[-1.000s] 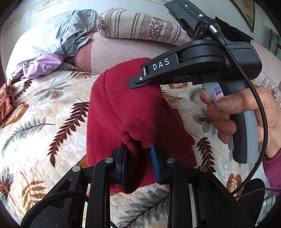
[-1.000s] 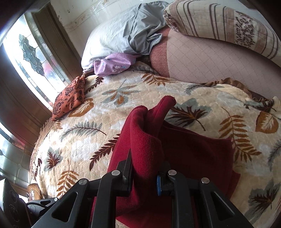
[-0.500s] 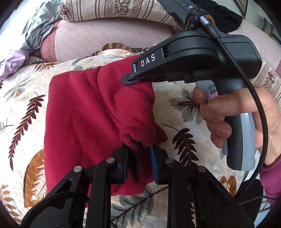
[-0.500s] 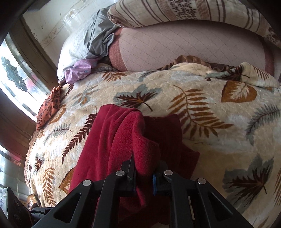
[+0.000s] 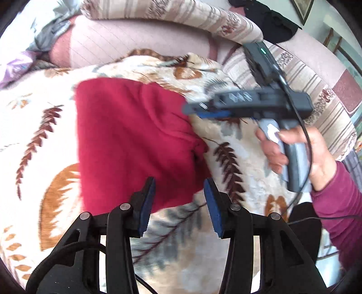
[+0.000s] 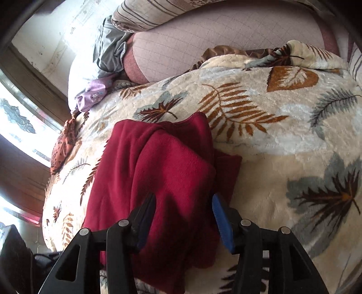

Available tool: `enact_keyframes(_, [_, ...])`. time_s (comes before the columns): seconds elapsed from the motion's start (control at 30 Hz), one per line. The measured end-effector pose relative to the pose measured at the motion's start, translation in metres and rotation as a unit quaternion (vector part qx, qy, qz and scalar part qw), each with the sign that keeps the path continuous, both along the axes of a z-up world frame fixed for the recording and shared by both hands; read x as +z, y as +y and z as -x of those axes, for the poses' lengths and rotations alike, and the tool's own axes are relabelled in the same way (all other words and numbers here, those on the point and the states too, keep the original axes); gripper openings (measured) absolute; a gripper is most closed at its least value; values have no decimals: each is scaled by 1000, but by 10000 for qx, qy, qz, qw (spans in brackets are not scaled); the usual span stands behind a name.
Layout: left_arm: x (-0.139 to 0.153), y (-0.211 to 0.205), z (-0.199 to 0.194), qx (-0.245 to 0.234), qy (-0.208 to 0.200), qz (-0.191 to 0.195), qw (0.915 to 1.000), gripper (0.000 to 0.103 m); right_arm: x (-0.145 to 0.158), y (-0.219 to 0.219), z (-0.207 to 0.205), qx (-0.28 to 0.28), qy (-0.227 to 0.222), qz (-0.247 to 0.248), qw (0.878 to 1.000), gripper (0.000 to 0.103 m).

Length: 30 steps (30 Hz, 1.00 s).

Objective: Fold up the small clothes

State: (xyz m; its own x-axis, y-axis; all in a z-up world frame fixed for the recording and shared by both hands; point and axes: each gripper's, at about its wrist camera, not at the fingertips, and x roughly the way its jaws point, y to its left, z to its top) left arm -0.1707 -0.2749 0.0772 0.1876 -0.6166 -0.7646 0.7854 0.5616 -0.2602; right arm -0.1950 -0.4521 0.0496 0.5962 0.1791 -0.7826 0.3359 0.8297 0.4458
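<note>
A dark red fleece garment [image 5: 133, 144] lies folded on the leaf-patterned blanket [image 5: 34, 126]. My left gripper [image 5: 179, 203] is open just above the garment's near edge, holding nothing. In the right wrist view the red garment [image 6: 158, 176] lies folded over itself, and my right gripper [image 6: 184, 214] is open above its near part, empty. The right gripper also shows in the left wrist view [image 5: 203, 108], blurred, at the garment's far right edge, held by a hand.
Striped and pink quilted pillows [image 6: 203, 45] lie at the head of the bed. A purple cloth [image 6: 92, 95] and an orange patterned cloth [image 6: 63, 144] lie at the left side by the window. A black item [image 5: 271, 20] rests on the far pillows.
Both grippers have opened and let go of the red garment, which now lies folded flat on the blanket. Both have drawn back slightly.
</note>
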Motion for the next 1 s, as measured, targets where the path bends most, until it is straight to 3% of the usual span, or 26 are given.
enact_keyframes(0.1, [-5, 12, -7, 296, -320, -183, 9989, 44, -5, 18, 13, 147, 75, -137, 9998, 53])
enact_keyframes(0.2, [-15, 11, -13, 544, -316, -413, 9972, 44, -18, 37, 14, 249, 152, -460, 9985, 53])
enact_keyframes(0.33, [-26, 8, -16, 627, -384, -458, 9962, 44, -36, 38, 6, -102, 162, -1009, 9947, 57])
enact_keyframes(0.5, [-25, 16, -18, 584, -454, -416, 9964, 44, -17, 33, 14, -173, -160, -1466, 9889, 57])
enact_keyframes(0.6, [-25, 18, -23, 688, -358, -363, 9963, 44, -11, 39, 17, -75, -107, -1264, 9919, 58])
enact_keyframes(0.73, [-23, 20, -24, 792, -232, -304, 9961, 44, -36, 54, 8, 10, 163, -1395, 9901, 58])
enact_keyframes(0.77, [-21, 21, -24, 799, -231, -315, 9960, 44, -40, 58, 5, 14, 112, -1344, 9909, 55])
enact_keyframes(0.83, [-17, 22, -25, 803, -260, -337, 9959, 44, -40, 64, 0, 62, -15, -1116, 9937, 27])
enact_keyframes(1.0, [-8, 26, -30, 894, -336, -239, 9951, 44, 4, 71, 8, 372, -396, 218, 9983, 20])
